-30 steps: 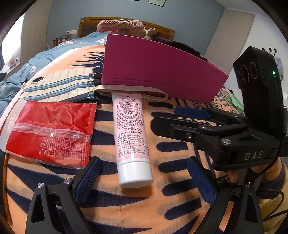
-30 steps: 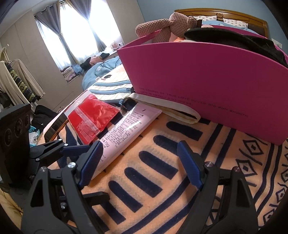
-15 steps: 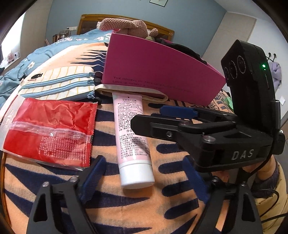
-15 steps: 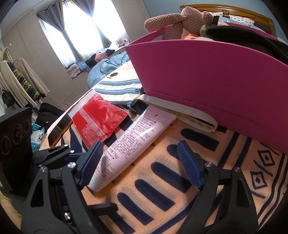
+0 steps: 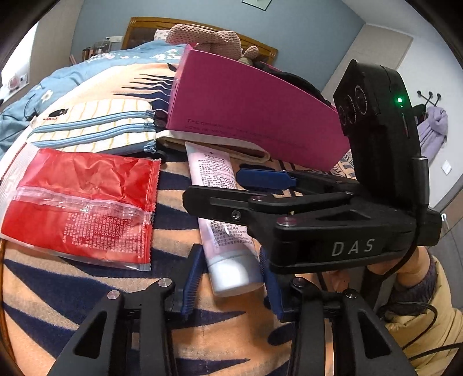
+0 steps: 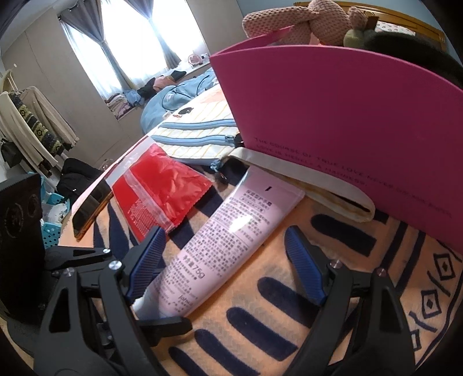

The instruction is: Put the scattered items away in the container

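A striped orange-and-navy blanket point(image 5: 86, 303) covers the bed, and on it stands the magenta box point(image 5: 249, 115), open-topped, with a pink knitted plush toy point(image 6: 303, 20) and something dark showing above its rim. Against the box's near wall lie a striped zip pouch point(image 5: 95, 130) and a flat cream pouch point(image 6: 303, 176). A red sachet point(image 5: 84, 202) lies flat, just left of the pink cream tube point(image 6: 231, 240). The left gripper point(image 5: 231, 277) has its blue pads close on either side of the tube's white cap end; whether they press it I cannot tell. The right gripper point(image 6: 228, 260) is spread wide over the tube's middle.
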Demonstrator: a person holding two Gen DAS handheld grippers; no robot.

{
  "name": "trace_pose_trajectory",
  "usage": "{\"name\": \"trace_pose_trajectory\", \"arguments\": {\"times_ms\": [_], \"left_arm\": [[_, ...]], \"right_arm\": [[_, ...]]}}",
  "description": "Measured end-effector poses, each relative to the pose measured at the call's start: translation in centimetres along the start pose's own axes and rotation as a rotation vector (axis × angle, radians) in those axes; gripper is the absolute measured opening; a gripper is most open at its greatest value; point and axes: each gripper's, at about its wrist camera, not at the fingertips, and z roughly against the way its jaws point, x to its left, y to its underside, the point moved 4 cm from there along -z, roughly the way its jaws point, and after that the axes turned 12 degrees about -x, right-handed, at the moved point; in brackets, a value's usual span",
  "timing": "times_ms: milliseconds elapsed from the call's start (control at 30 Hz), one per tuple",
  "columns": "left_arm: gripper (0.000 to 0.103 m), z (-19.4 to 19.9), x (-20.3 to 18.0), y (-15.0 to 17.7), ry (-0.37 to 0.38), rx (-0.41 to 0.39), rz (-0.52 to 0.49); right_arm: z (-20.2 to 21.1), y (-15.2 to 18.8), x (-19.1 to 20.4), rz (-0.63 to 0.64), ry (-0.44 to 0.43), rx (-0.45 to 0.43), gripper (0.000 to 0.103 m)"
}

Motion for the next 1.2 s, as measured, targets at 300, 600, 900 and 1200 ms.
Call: {"name": "trace_pose_trajectory", "arguments": {"times_ms": [300, 600, 900, 1200], "left_arm": [[0.040, 0.1, -0.8, 0.0, -0.018, 0.002, -0.049], [0.041, -0.1, -1.1, -0.2, -0.018, 0.001, -0.060], [0.042, 0.0, -1.8, -0.1, -0.033, -0.005, -0.084], [0.042, -0.3, -1.7, -0.1, -0.025, -0.010, -0.102]], "right_arm": [[-0.4, -0.1, 0.3, 0.025, 0.039, -0.002, 0.085], [-0.4, -0.1, 0.0, 0.032, 0.078, -0.012, 0.071], [0.1, -0.1, -0.5, -0.009, 0.074, -0.031, 0.064], [1.4, 0.1, -1.3, -0.095, 0.027, -0.065, 0.056]]}}
